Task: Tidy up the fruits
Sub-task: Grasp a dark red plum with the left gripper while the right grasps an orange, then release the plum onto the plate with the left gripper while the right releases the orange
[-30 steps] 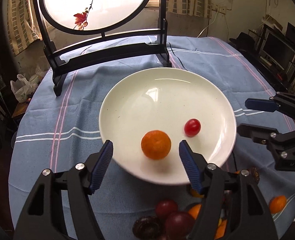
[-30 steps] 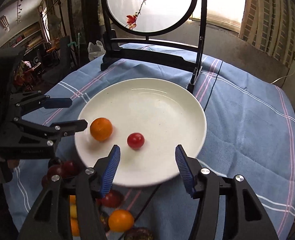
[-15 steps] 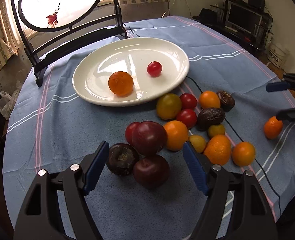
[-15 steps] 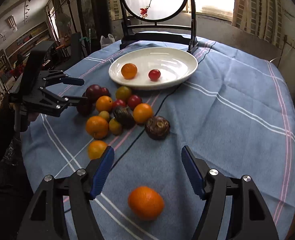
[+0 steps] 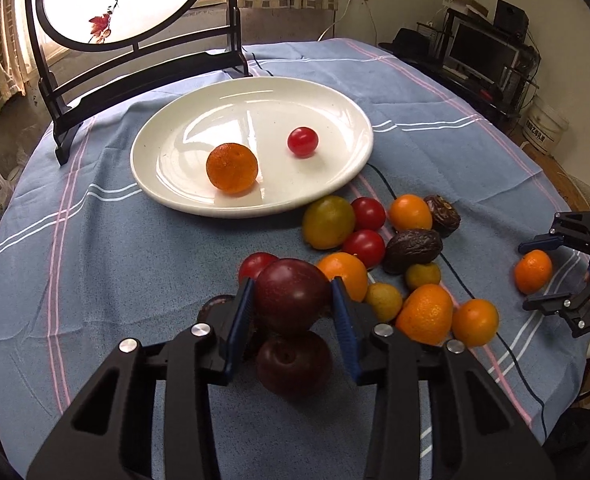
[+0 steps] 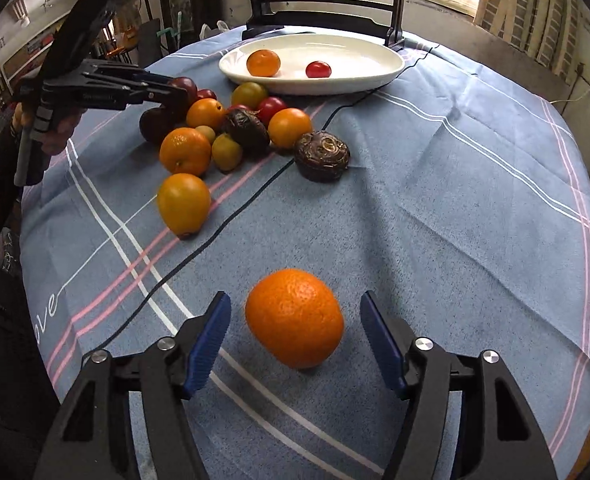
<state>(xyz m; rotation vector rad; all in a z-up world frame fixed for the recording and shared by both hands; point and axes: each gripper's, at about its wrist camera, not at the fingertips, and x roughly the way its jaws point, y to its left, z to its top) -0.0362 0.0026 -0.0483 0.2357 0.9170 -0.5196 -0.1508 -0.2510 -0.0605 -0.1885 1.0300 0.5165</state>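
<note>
My left gripper (image 5: 293, 283) has its blue pads against both sides of a dark red plum (image 5: 291, 300) in the heap of loose fruit, and its jaws are closing. A second plum (image 5: 293, 362) lies just under it. My right gripper (image 6: 295, 298) straddles a lone orange (image 6: 295, 318) on the blue cloth. Its jaws are closing, with a gap left on each side of the fruit. The white plate (image 5: 335, 184) beyond holds a mandarin (image 5: 232, 168) and a cherry tomato (image 5: 303, 141).
Several oranges, tomatoes, green-yellow fruits and wrinkled dark fruits (image 5: 413, 246) lie between the plate and the grippers. A black cable (image 6: 231, 216) runs across the cloth. A round painted screen on a black stand (image 5: 147, 68) rises behind the plate. The table edge is close on the right.
Both grippers drew back from the plate to the loose fruit. The left one closed in on the upper plum. The right one came down around the lone orange and narrowed.
</note>
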